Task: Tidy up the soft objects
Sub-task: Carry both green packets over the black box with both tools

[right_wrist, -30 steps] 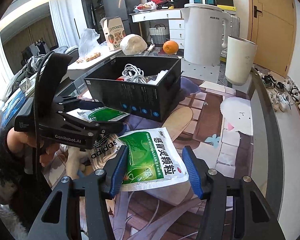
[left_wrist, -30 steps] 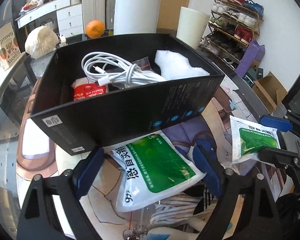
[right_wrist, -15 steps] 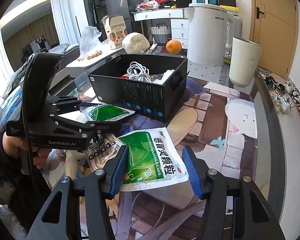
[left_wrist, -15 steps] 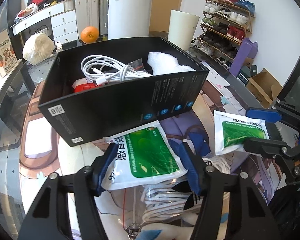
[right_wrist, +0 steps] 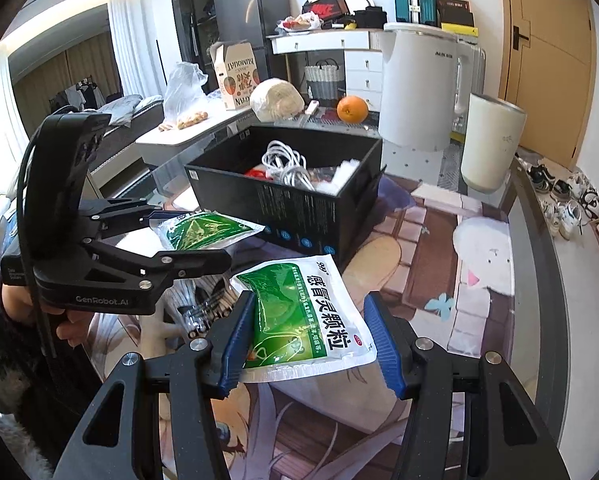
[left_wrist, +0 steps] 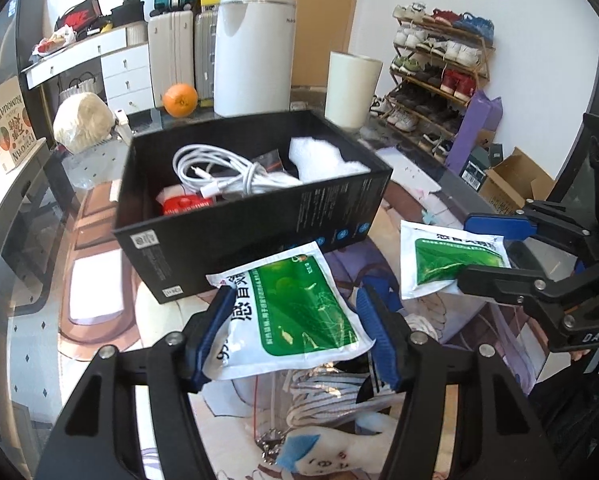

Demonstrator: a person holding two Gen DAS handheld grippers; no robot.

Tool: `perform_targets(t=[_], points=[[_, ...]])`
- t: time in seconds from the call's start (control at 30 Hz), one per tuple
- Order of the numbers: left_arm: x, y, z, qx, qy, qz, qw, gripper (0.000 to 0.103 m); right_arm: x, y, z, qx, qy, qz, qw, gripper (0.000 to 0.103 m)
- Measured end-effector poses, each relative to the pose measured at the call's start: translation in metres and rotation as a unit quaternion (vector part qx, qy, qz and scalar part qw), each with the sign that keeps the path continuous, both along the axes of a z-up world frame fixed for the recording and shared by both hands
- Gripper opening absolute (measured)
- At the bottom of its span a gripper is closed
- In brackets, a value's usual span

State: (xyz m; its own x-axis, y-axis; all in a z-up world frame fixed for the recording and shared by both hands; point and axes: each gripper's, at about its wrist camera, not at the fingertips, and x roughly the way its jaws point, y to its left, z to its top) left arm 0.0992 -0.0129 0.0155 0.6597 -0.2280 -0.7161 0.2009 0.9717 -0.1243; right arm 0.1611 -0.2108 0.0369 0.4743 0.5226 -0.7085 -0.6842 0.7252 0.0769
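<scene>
in the left wrist view, a green-and-white sachet (left_wrist: 295, 316) is clamped between the blue pads of the left hand-held gripper (left_wrist: 299, 334), lifted off the bench (left_wrist: 99, 320) just in front of the open black box (left_wrist: 227, 236).

in the right wrist view, a second sachet (right_wrist: 311, 320) is gripped by the right hand-held gripper (right_wrist: 309, 344), near the box's front corner.
</scene>
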Motion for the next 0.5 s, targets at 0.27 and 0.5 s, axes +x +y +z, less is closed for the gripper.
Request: perform_targets(t=[0.27, 0.5], points=[[-0.015, 0.014, 0.027, -0.025, -0.048, 0.007, 0.9985, 0.062, 0.0, 0.003, 0.012, 0.024, -0.019, -0.008, 1.0, 0.056], [-0.015, 0.021, 0.036, -0.032, -0.069, 0.016, 0.997, 0.062, 0.005, 0.0, 0.022, 0.039, -0.031, -0.026, 0.998, 0.056]])
